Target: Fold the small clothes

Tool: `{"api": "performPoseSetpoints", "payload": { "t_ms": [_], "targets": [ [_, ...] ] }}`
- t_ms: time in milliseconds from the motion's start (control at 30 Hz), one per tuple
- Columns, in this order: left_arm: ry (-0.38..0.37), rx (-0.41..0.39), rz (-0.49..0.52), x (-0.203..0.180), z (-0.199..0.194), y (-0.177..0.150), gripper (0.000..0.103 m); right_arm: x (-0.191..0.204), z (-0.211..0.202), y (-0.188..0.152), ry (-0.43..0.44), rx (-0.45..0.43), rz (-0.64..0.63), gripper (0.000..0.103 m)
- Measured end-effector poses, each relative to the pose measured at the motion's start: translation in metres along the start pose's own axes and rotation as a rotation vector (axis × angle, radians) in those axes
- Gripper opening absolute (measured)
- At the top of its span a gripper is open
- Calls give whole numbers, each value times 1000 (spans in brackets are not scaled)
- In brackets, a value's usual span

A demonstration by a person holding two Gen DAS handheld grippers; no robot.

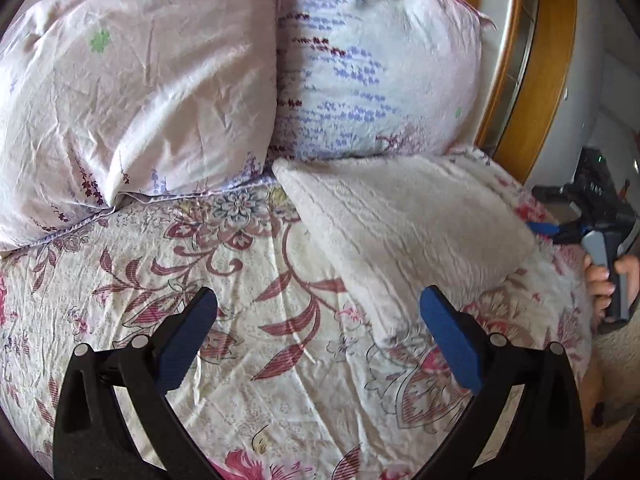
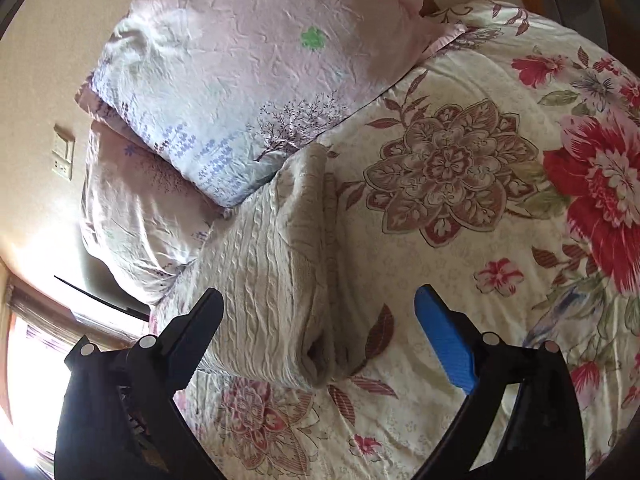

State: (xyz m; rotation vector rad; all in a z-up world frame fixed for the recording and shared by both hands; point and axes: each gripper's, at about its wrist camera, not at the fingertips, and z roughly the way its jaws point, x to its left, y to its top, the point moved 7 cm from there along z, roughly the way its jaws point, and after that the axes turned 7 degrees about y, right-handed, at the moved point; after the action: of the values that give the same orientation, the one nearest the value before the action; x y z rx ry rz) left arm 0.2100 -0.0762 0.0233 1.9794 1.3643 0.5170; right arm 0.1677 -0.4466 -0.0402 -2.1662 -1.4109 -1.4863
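A cream cable-knit garment (image 2: 272, 264) lies folded in a long band on the floral bedspread (image 2: 460, 240), its far end touching the pillows. My right gripper (image 2: 319, 294) stands open over its near end, and neither pad touches the knit. In the left wrist view the same garment (image 1: 400, 216) shows as a pale fuzzy slab at right of centre. My left gripper (image 1: 319, 296) is open above bare bedspread, just left of the garment's near edge, with nothing between its fingers. At the right edge a hand (image 1: 600, 280) grips the handle of the right gripper.
Two pale pink and lilac printed pillows (image 1: 132, 100) (image 1: 372, 76) lie at the head of the bed. A wooden bed frame (image 1: 516, 92) runs behind them. A wall socket (image 2: 64, 156) and a bright window (image 2: 28, 380) are at the left.
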Motion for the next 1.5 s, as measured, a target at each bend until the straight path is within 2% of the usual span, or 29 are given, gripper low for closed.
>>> {"api": "performPoseSetpoints", "payload": {
  "t_ms": [100,200,300,367,500,567,600,733,800,1033,1133,1167,1200,1233,1300,1367,1500],
  "targets": [
    [-71,43,-132,2,17,21,101,-6,20,12,8,57,54,98],
    [-142,142,-246,-4,52,32,101,-7,40,20,13,108,79,98],
    [-167,223,-318,-11,84,34,101,-8,57,25,-13,142,78,98],
    [-155,244,-315,-17,98,36,100,-9,65,27,-23,160,76,97],
    [-38,230,-213,-29,111,39,99,-11,78,27,-24,185,66,92],
    [-15,230,-176,-35,117,40,99,-9,81,27,-9,188,57,91],
    [-13,231,-164,-38,119,40,99,-9,84,28,11,193,60,86],
    [-46,245,-144,-50,127,38,93,-3,99,24,64,226,91,83],
    [-41,245,-151,-51,132,39,93,-2,106,21,102,249,106,77],
    [-72,252,-188,-52,141,39,91,8,119,16,128,254,80,72],
    [-85,244,-214,-49,140,38,83,8,124,13,134,248,85,56],
    [-93,239,-227,-48,140,39,78,7,126,12,153,252,98,41],
    [-101,233,-238,-46,139,39,70,5,126,9,181,258,127,37],
    [-113,226,-251,-43,136,39,66,4,124,9,197,241,144,36],
    [-146,214,-288,-38,133,40,48,4,124,7,222,230,158,33],
    [-200,207,-336,-32,131,40,39,5,123,5,239,216,180,32],
    [-282,209,-415,-22,129,36,33,18,119,5,288,187,195,31]
  ]
}}
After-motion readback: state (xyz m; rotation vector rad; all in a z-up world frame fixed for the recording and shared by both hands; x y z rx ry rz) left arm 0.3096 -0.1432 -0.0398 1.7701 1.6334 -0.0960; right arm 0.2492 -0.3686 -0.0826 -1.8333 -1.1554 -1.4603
